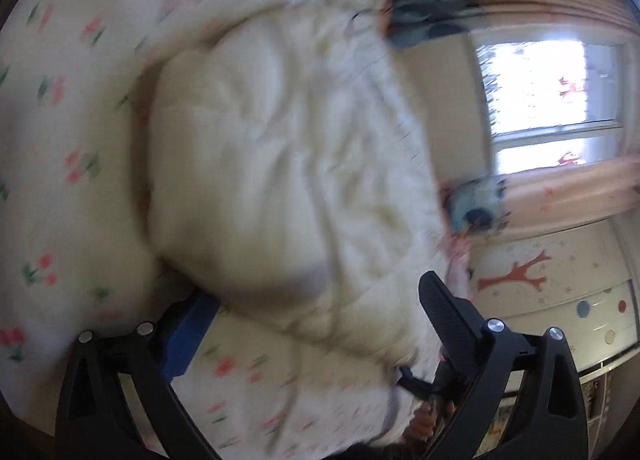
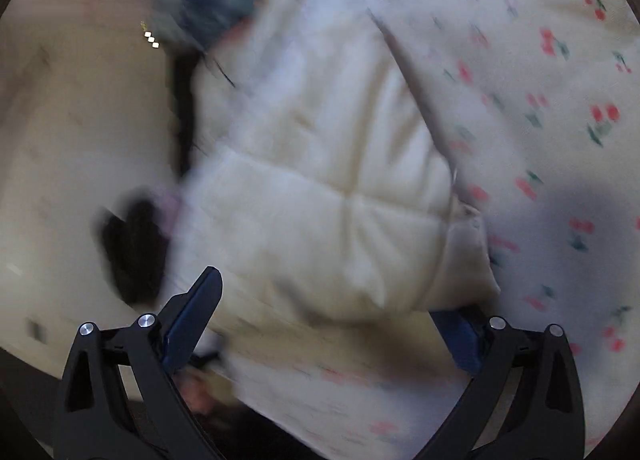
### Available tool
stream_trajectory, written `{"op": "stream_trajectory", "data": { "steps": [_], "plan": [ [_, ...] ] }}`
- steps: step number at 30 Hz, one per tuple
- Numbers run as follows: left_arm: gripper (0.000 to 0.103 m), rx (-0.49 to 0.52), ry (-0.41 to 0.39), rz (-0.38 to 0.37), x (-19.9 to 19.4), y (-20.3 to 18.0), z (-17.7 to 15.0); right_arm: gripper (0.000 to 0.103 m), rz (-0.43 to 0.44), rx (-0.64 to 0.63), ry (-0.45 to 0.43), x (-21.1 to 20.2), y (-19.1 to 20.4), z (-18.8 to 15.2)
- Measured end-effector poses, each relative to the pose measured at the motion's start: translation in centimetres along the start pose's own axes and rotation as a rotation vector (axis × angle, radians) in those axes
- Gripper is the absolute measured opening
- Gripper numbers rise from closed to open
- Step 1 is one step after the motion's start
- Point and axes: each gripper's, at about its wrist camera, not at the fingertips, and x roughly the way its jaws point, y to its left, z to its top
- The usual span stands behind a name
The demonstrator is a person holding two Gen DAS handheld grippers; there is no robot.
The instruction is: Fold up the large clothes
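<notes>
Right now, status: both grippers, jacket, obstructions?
Left gripper open, right gripper open, both straddling the cream quilted puffer jacket. Jacket bunched on the floral bedsheet. Frames blurred; no obstruction seen.

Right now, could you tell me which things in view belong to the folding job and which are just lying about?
For the job:
cream padded jacket
left tool, open
right tool, open

Just lying about:
floral bedsheet
blue patterned cloth
window
black item
</notes>
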Motion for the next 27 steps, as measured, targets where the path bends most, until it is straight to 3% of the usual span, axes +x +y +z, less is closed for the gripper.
{"op": "stream_trajectory", "data": {
  "steps": [1,2,4,6,9,11,13,14,16,19,23,26,27],
  "plan": [
    [0.094,0.025,-0.018,-0.013,-0.2,-0.7,0.0,0.097,0.048,-0.009,-0.028,-0.5,0.5,0.2],
    [0.094,0.061,-0.03,-0.019,-0.3,-1.2,0.0,0.097,0.037,-0.015,-0.027,-0.4,0.7,0.4],
    [0.095,0.042,0.017,0.019,0.6,-0.2,0.2,0.097,-0.068,0.005,0.032,0.7,-0.3,0.4],
    [0.095,0.003,0.061,0.028,1.3,1.5,0.0,0.094,-0.117,0.025,0.052,1.0,-1.7,0.1],
    [0.095,0.01,0.02,0.043,1.1,1.2,0.6,0.089,-0.117,0.058,-0.027,0.5,-2.8,0.5],
    [0.095,-0.037,-0.038,0.053,1.2,1.2,1.6,0.05,-0.157,0.043,-0.098,0.6,-2.3,1.6],
    [0.091,-0.071,-0.068,0.069,1.8,1.2,2.1,0.031,-0.131,0.047,-0.107,1.3,-2.6,2.3],
    [0.084,-0.053,-0.057,0.084,2.1,0.8,2.2,0.028,-0.114,0.049,-0.106,1.6,-2.7,2.6],
    [0.056,-0.006,-0.027,0.112,2.9,-0.3,2.3,0.023,-0.086,0.007,-0.123,1.2,-1.8,2.7],
    [0.04,0.047,-0.047,0.04,1.2,-2.3,2.3,0.02,-0.029,-0.063,-0.169,-1.0,0.3,2.0],
    [0.038,0.145,-0.056,-0.021,-2.3,-5.5,0.4,0.019,0.012,-0.182,-0.209,-5.8,4.7,-0.4],
    [0.038,0.165,-0.017,-0.025,-4.1,-5.3,-2.9,0.021,-0.021,-0.209,-0.195,-9.1,3.4,-3.7],
    [0.042,0.159,0.015,-0.004,-4.0,-4.3,-3.9,0.023,-0.054,-0.207,-0.172,-9.4,2.3,-4.7]
  ]
}}
